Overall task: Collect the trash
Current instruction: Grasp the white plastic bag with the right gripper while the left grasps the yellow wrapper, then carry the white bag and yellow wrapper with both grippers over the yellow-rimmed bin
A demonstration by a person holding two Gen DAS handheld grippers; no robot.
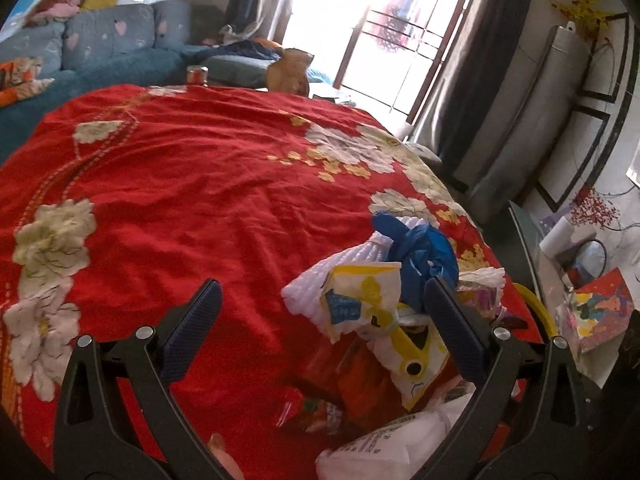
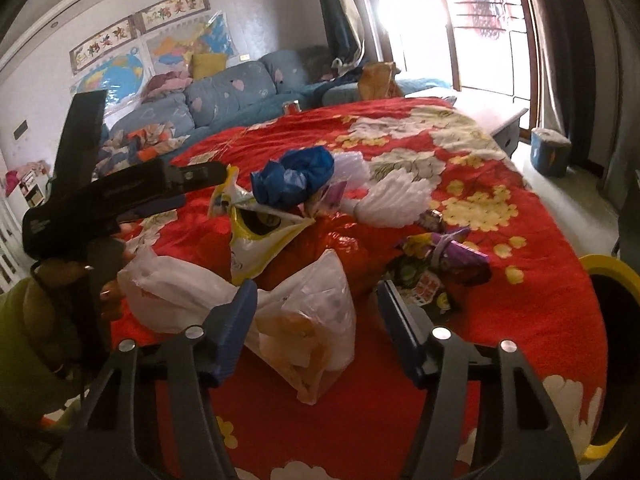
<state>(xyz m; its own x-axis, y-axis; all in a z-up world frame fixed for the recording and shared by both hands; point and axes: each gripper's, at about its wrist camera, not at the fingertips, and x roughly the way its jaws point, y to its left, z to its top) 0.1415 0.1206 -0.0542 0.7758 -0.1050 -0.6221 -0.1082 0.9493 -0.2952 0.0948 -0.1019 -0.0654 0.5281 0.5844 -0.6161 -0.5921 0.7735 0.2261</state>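
On red cloth (image 2: 520, 280): one blue bag (image 2: 296, 176), two white bags (image 2: 312, 320).

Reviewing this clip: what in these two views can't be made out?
- Yellow-rimmed bin: right wrist view, cut by the right edge; contents unseen.
- White plastic bag: the right gripper straddles it; whether the fingers touch it is unclear.
- Print on the yellow-and-white bag: left wrist view, too crumpled to read.
- Window: overexposed.
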